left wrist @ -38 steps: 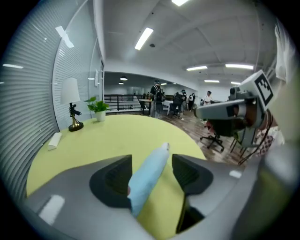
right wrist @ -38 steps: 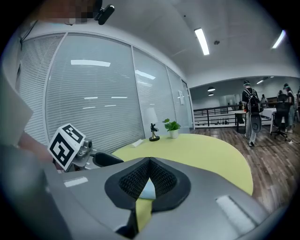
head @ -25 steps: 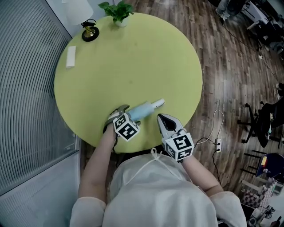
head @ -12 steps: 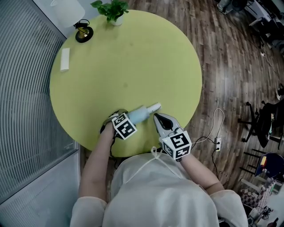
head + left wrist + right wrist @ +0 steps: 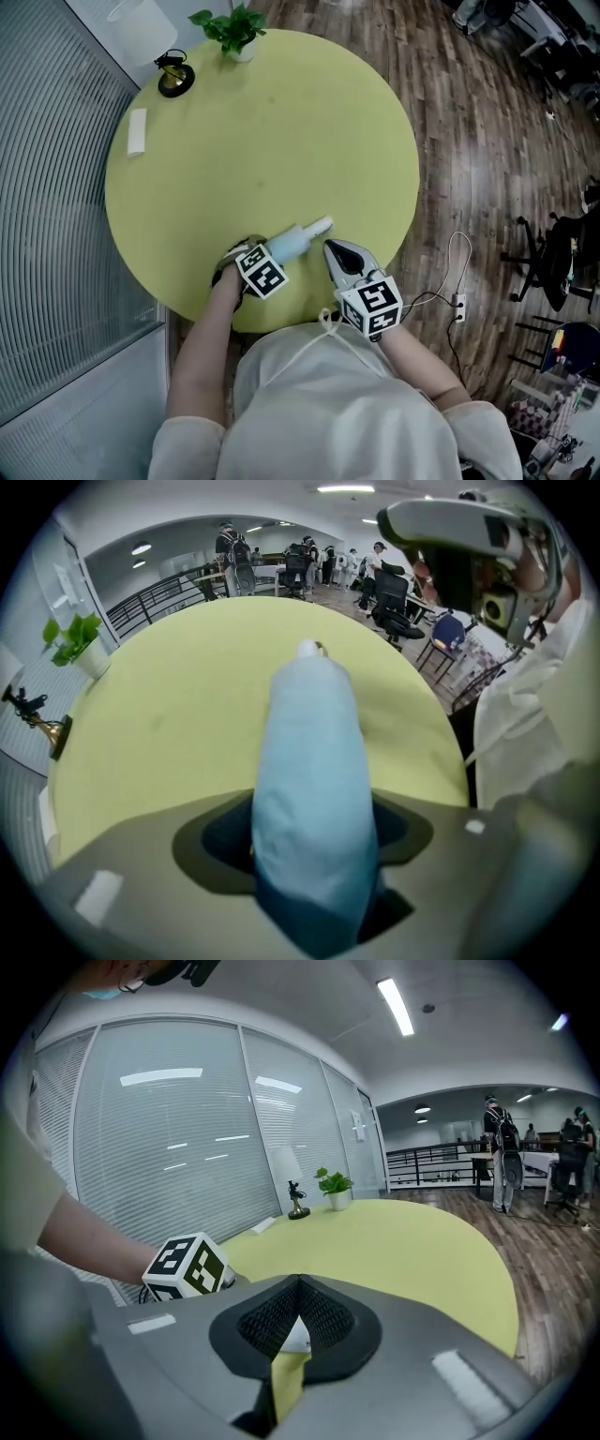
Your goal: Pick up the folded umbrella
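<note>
Left gripper point(image 5: 314, 825) apparently clamps folded umbrella point(image 5: 296, 241), hiding its end.

We wear a loose cream short-sleeved top point(image 5: 328, 403) with a thin white tie cord point(image 5: 328, 325) at the neck. Our left gripper point(image 5: 251, 247) and right gripper point(image 5: 336, 251) are smooth grey shells with black textured pads point(image 5: 269, 1321). Each carries a white cube point(image 5: 263, 272) printed with black square markers.
</note>
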Tool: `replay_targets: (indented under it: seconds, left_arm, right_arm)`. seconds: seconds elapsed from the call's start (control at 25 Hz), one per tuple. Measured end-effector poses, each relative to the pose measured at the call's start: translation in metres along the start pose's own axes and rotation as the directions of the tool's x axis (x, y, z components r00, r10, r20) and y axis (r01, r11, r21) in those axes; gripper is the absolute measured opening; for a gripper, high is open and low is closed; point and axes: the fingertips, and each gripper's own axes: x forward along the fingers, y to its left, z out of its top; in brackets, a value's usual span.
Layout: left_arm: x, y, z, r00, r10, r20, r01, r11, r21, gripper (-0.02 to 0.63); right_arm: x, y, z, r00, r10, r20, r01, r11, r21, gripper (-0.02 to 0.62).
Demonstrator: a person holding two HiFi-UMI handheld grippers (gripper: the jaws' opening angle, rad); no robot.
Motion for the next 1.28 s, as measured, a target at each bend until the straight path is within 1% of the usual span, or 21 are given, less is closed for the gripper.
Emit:
replay_targets:
  seconds: [0.08, 0.24, 0.32, 0.4, 0.48, 0.6, 0.68, 0.76, 0.8, 0.84, 0.88, 0.96, 1.08, 1.16, 1.2, 1.28]
  left_arm:
    - [0.0, -0.002, 0.0, 1.0, 0.016, 0.005, -0.015, 1.0, -0.012, 0.318]
    - [-0.005, -0.006, -0.003, 0.997, 0.058, 0.051, -0.054, 0.996, -0.075, 0.302]
    - [-0.009, -0.007, -0.004, 0.993, 0.105, 0.062, -0.101, 0.992, -0.075, 0.301]
    - [-0.012, -0.008, -0.004, 0.986, 0.159, 0.054, -0.155, 0.985, -0.071, 0.301]
    - [-0.015, -0.01, -0.002, 0.981, 0.189, 0.055, -0.183, 0.979, -0.094, 0.302]
    - [-0.029, -0.012, 0.003, 0.974, 0.202, 0.101, -0.185, 0.97, -0.16, 0.302]
    - [-0.044, -0.013, 0.008, 0.966, 0.218, 0.143, -0.188, 0.963, -0.195, 0.302]
    - [-0.066, -0.012, 0.014, 0.95, 0.248, 0.191, -0.203, 0.953, -0.227, 0.302]
    - [-0.079, -0.01, 0.016, 0.938, 0.271, 0.219, -0.216, 0.946, -0.243, 0.302]
    - [-0.092, -0.006, 0.018, 0.921, 0.301, 0.248, -0.235, 0.936, -0.263, 0.302]
    - [-0.106, -0.001, 0.02, 0.898, 0.337, 0.281, -0.256, 0.923, -0.289, 0.302]
    - [-0.134, 0.01, 0.024, 0.839, 0.415, 0.352, -0.29, 0.888, -0.358, 0.302]
    - [-0.18, 0.018, 0.028, 0.736, 0.503, 0.452, -0.281, 0.835, -0.472, 0.302]
    - [-0.214, 0.017, 0.029, 0.666, 0.547, 0.507, -0.262, 0.808, -0.527, 0.302]
    - [-0.233, 0.015, 0.029, 0.628, 0.567, 0.533, -0.256, 0.797, -0.547, 0.302]
    - [-0.27, 0.011, 0.028, 0.54, 0.61, 0.579, -0.252, 0.774, -0.581, 0.302]
  right_arm:
    - [-0.005, 0.0, -0.002, 1.0, -0.007, 0.003, 0.007, 1.0, -0.002, 0.0]
    - [-0.016, 0.004, -0.003, 1.0, -0.019, 0.011, 0.019, 1.0, -0.01, 0.0]
    - [-0.021, 0.007, -0.001, 1.0, -0.02, 0.016, 0.021, 1.0, -0.017, 0.0]
    - [-0.025, 0.009, 0.0, 1.0, -0.021, 0.021, 0.022, 0.999, -0.025, 0.0]
    - [-0.028, 0.012, 0.001, 0.999, -0.022, 0.025, 0.023, 0.999, -0.033, 0.0]
    - [-0.033, 0.02, 0.006, 0.999, -0.015, 0.041, 0.016, 0.999, -0.044, 0.0]
    - [-0.038, 0.026, 0.01, 0.999, -0.009, 0.053, 0.012, 0.999, -0.053, 0.0]
    - [-0.044, 0.033, 0.012, 0.998, -0.007, 0.062, 0.011, 0.998, -0.058, 0.0]
    - [-0.046, 0.036, 0.013, 0.998, -0.006, 0.066, 0.01, 0.998, -0.06, 0.0]
    - [-0.047, 0.04, 0.015, 0.998, -0.005, 0.07, 0.009, 0.998, -0.064, 0.0]
    - [-0.047, 0.044, 0.017, 0.997, -0.003, 0.074, 0.008, 0.998, -0.068, 0.0]
    - [-0.047, 0.052, 0.022, 0.996, 0.003, 0.084, 0.004, 0.997, -0.081, 0.0]
    - [-0.051, 0.064, 0.03, 0.994, 0.008, 0.108, 0.003, 0.995, -0.099, 0.0]
    - [-0.054, 0.07, 0.037, 0.993, -0.007, 0.122, 0.021, 0.993, -0.112, 0.0]
    - [-0.056, 0.073, 0.04, 0.992, -0.018, 0.128, 0.034, 0.992, -0.12, 0.0]
    - [-0.057, 0.081, 0.047, 0.989, -0.028, 0.146, 0.048, 0.99, -0.134, 0.0]
